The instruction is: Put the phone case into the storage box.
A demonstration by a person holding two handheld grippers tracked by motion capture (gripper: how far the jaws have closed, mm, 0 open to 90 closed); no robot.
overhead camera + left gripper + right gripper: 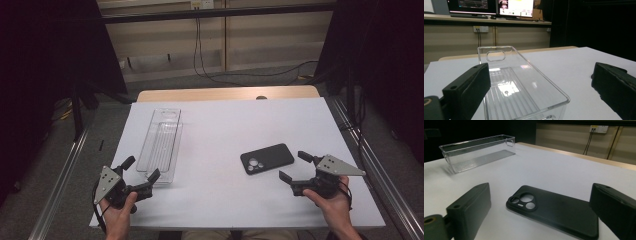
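Both tongs open at the near edge of the white surface.

The left tongs stand spread at the near end of the clear tray, gripping nothing. The right tongs stand spread just beside the black phone case, which lies flat, camera cutouts up, well apart from the tray.

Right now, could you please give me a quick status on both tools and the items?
Left tool open at clear bin's near end. Right tool open beside black phone case, not gripping. Case flat, camera holes up. Nothing between case and bin.
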